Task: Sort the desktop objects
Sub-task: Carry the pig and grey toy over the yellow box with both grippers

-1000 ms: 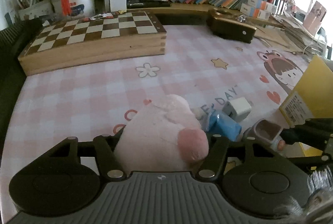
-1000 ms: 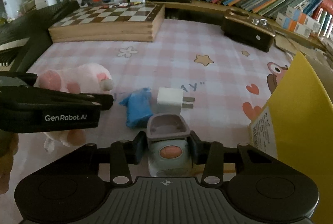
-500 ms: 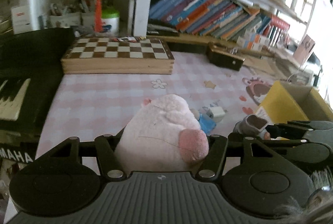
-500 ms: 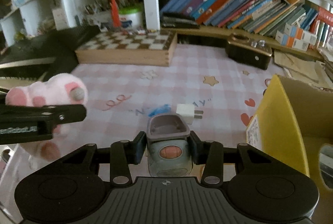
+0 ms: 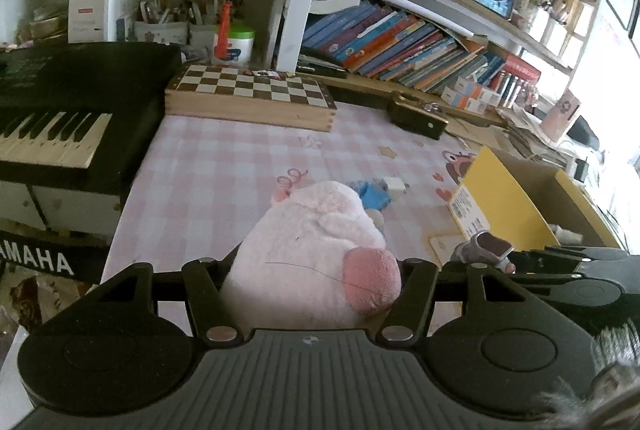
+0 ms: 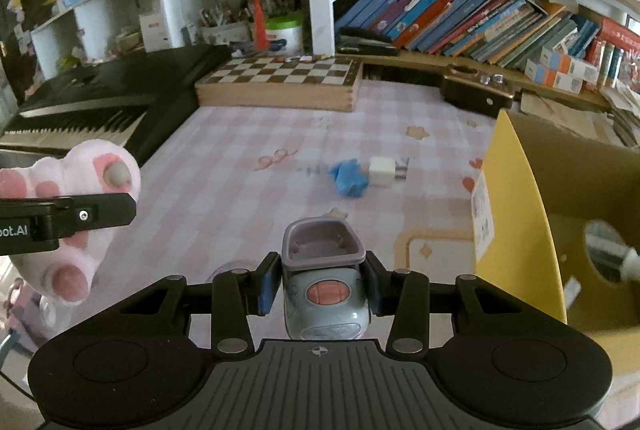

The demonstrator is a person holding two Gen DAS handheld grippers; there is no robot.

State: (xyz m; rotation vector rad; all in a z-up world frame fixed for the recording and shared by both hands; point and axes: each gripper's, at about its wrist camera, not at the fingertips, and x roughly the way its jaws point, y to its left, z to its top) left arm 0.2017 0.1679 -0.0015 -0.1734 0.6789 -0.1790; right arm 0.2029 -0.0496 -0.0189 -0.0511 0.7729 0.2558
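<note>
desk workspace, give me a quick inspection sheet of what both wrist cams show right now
surface: pink checked cartoon desk mat, mostly bare.
job's things: pink plush paw toy and small grey toy with a red oval button are both lifted; blue crumpled item and white cube charger plug lie side by side on the mat; open yellow cardboard box at right.
clutter: wooden chessboard box, dark brown case.
grippers: left gripper shut on the plush; right gripper shut on the grey toy.
cables: nothing seen.
surroundings: black keyboard, bookshelves, pen pots.
</note>
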